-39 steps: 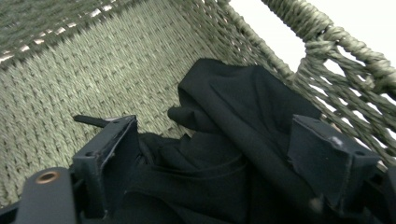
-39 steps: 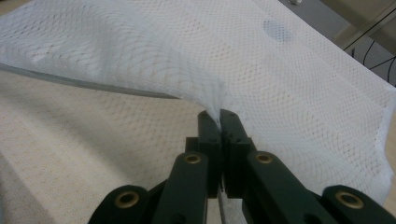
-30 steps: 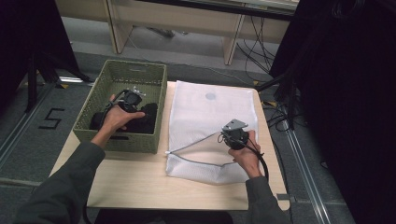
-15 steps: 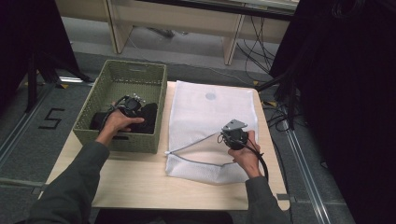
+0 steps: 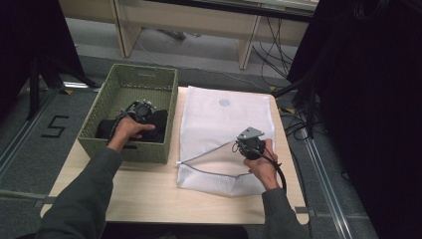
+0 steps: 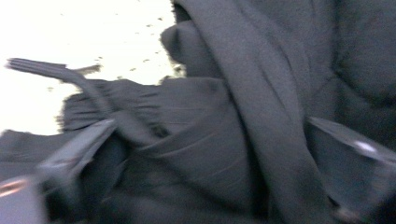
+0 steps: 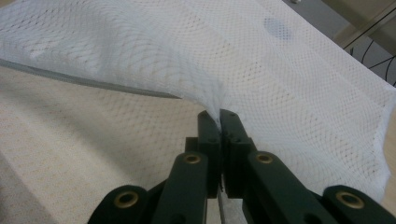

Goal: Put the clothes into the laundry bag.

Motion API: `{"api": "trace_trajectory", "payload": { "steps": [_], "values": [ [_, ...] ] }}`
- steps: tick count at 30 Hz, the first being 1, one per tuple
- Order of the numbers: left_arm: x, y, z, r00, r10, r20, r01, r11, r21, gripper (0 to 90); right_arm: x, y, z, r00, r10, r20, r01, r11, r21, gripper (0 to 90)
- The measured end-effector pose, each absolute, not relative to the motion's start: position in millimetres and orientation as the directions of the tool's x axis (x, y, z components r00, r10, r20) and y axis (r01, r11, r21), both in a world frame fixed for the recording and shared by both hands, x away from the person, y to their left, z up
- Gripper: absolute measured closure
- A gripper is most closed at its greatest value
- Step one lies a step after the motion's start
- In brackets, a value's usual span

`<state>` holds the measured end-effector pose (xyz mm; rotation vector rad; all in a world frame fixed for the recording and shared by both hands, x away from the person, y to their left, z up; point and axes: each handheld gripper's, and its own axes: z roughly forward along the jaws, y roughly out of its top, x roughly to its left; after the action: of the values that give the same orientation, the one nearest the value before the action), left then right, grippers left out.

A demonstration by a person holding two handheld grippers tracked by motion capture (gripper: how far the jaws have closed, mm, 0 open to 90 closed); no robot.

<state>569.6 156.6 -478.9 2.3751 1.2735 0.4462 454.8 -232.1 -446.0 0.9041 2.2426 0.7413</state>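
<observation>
The right tongs [image 7: 219, 122] pinch the mesh bag [image 5: 224, 130] mouth raised. The left tongs [image 5: 142, 110], jaws just spread, straddle the dark garment [image 6: 224, 140]; they should bite one thick fold.

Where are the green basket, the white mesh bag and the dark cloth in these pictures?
green basket [image 5: 130, 148]: high view, on its near woven wall.
white mesh bag [image 5: 224, 124]: high view, on the flat upper panel.
dark cloth [image 6: 261, 93]: left gripper view, on a long fold.
</observation>
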Motion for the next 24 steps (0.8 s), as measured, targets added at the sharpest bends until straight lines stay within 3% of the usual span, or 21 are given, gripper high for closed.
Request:
{"api": "trace_trajectory", "payload": {
  "steps": [2,14,16,18,21,24],
  "values": [
    [573,154,-481,0.551,0.829,0.092,0.707,-0.523,0.477,0.0,455,-232,-446,-0.590,0.741,-0.320,0.407,0.615,0.676,88.8],
    [578,149,-487,0.543,0.830,0.127,0.709,-0.534,0.461,2.2,454,-232,-444,-0.594,0.738,-0.321,0.400,0.617,0.678,88.7],
    [578,153,-484,0.519,0.848,0.108,0.721,-0.502,0.477,13.1,453,-233,-444,-0.583,0.749,-0.314,0.408,0.604,0.684,88.6],
    [575,160,-484,0.493,0.853,0.170,0.701,-0.505,0.504,45.4,453,-234,-444,-0.596,0.741,-0.311,0.394,0.607,0.690,88.5],
    [576,162,-481,0.490,0.853,0.179,0.702,-0.508,0.499,61.9,453,-235,-444,-0.591,0.746,-0.308,0.399,0.602,0.691,88.7],
    [580,161,-478,0.480,0.863,0.157,0.725,-0.491,0.483,70.1,454,-236,-444,-0.591,0.743,-0.314,0.398,0.607,0.688,88.8]
  ]
}}
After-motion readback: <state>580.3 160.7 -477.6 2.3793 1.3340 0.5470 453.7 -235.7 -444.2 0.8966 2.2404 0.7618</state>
